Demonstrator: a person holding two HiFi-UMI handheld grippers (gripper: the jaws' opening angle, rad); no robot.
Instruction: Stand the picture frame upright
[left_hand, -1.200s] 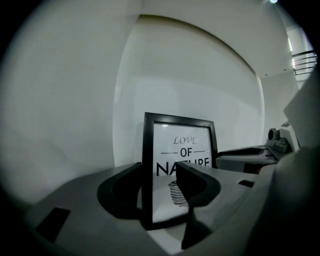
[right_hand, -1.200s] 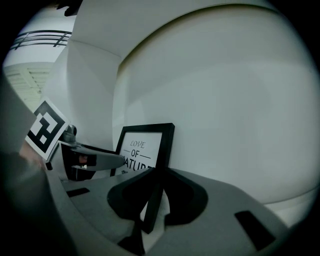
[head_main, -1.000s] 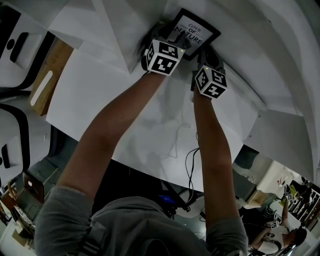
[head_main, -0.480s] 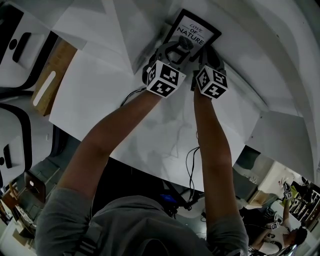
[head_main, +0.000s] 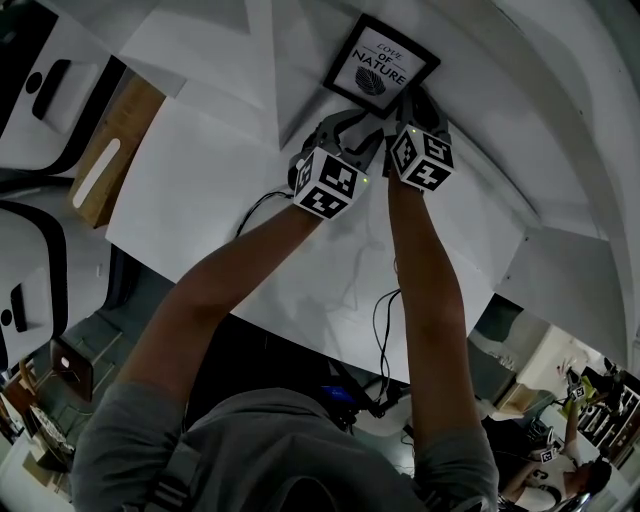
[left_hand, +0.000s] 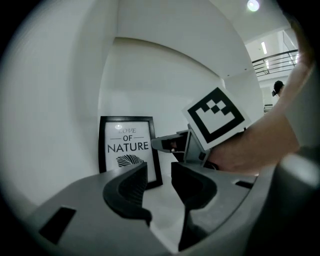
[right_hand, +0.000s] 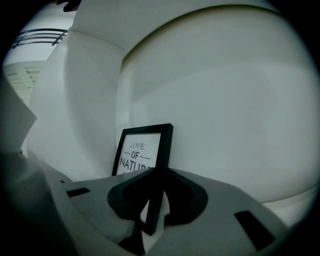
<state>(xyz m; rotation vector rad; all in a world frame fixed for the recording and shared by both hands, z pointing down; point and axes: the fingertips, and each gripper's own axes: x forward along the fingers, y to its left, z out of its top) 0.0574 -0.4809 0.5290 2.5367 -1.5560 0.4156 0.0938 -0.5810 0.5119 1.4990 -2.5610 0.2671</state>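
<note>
Black picture frame (right_hand: 150, 142) stands upright on the white table (head_main: 230, 200), close to the white back panel (right_hand: 235, 115); whether it leans on that panel cannot be told. Right gripper (right_hand: 156, 200) is clamped on the frame's right edge. Left gripper (left_hand: 159, 182) hangs just beside it, jaws apart with nothing between them, having just been narrowing. Risk: if the right jaws release before the frame balances, or drag it on opening, it likely tips flat. The nearby left gripper could also knock it.
</note>
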